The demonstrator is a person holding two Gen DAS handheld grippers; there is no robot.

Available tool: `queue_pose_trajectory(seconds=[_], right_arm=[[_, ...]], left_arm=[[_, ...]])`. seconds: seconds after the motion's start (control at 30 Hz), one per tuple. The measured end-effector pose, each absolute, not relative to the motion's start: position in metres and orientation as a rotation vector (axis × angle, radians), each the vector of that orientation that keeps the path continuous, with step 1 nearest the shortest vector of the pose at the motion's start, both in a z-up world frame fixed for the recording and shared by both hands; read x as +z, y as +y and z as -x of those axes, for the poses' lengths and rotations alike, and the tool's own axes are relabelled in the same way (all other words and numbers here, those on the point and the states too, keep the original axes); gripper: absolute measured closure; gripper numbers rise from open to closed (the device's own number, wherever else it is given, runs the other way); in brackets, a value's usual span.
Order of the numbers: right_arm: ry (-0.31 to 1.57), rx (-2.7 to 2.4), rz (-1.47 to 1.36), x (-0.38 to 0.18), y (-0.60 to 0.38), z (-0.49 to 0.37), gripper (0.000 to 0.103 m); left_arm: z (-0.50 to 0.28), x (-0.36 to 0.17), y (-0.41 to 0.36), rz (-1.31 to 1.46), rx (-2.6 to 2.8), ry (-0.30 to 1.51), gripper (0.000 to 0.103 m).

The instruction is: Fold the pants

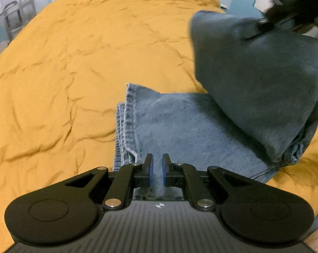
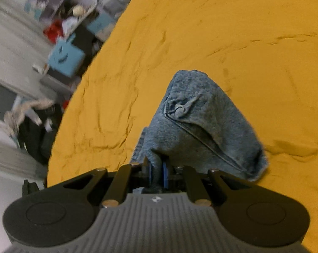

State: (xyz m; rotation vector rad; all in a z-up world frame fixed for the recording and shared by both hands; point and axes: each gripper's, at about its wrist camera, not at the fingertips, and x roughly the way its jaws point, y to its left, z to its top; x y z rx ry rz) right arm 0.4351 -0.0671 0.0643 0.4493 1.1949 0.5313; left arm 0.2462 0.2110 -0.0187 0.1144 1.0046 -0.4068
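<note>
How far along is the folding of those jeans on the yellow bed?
Midway. The jeans already look doubled, hems stacked at one end. Now both the left gripper and right gripper are shut on denim, lifting it off the yellow bedspread. Still left: laying it down folded and smoothing it.

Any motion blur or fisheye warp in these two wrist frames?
Left wrist: lifted part of the jeans and the right gripper smeared; bedspread bulges. Right wrist: room clutter streaked; jeans sharp, dark corners.
</note>
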Motion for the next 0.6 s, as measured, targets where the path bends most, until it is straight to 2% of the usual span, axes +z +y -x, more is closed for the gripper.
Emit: queue_pose_trajectory(seconds=[0.3,0.4,0.5,0.53,0.6], right_arm=[[1.339,0.52,-0.307,-0.005,0.084,-0.456,0.097],[1.392,0.503,-0.267,-0.029,0.112,-0.46,0.094],[1.411,0.516,-0.246,-0.03,0.125,-0.461,0.081],[1.405,0.545,-0.247,-0.023,0.127,-0.461,0.073],[1.348,0.58,-0.264,-0.001,0.125,-0.46,0.072]], left_arm=[[-0.215,0.003,0.228,-0.009,-0.405,0.934,0.095],[-0.206,0.013,0.243,0.043,-0.391,0.914,0.095],[-0.201,0.02,0.256,0.123,-0.384,0.883,0.095],[-0.199,0.024,0.261,0.163,-0.382,0.871,0.094],[-0.199,0.028,0.267,0.247,-0.376,0.856,0.087]])
